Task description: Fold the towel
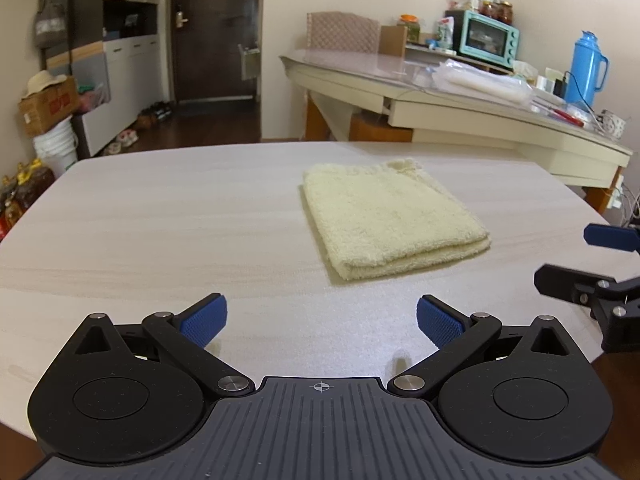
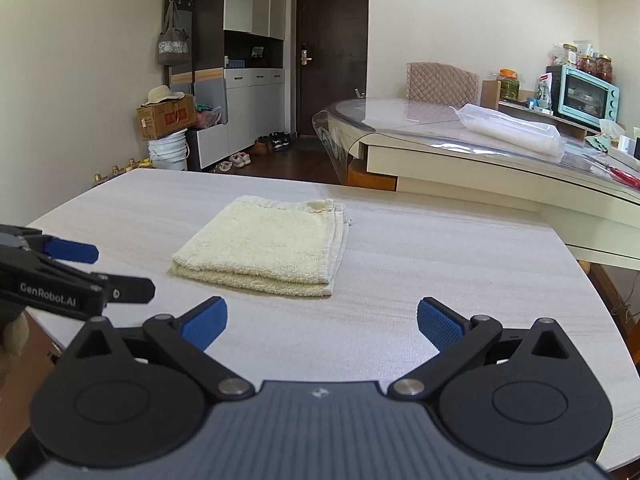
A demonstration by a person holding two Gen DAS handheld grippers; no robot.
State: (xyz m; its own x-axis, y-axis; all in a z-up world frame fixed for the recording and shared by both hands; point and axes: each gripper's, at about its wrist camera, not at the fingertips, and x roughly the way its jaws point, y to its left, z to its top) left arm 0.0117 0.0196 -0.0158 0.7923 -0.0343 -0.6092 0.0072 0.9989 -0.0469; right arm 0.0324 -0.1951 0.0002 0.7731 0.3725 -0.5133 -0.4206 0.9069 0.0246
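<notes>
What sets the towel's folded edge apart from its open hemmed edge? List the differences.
On the towel, the folded edge faces the grippers and is rounded, thick and even, its layers joined. The hemmed edge, on the towel's right in the right wrist view, shows separate thin layers slightly staggered, with a small flap turned over at the far corner. Both are pale yellow terry and lie flat on the table. Neither is touched: the left gripper and the right gripper are open.

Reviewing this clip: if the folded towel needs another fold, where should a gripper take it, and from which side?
Probably the towel at its loose, layered hem edge, approached from the right by the open right gripper. The near edge is a rounded fold; the stacked free edges there can be pinched together.
</notes>
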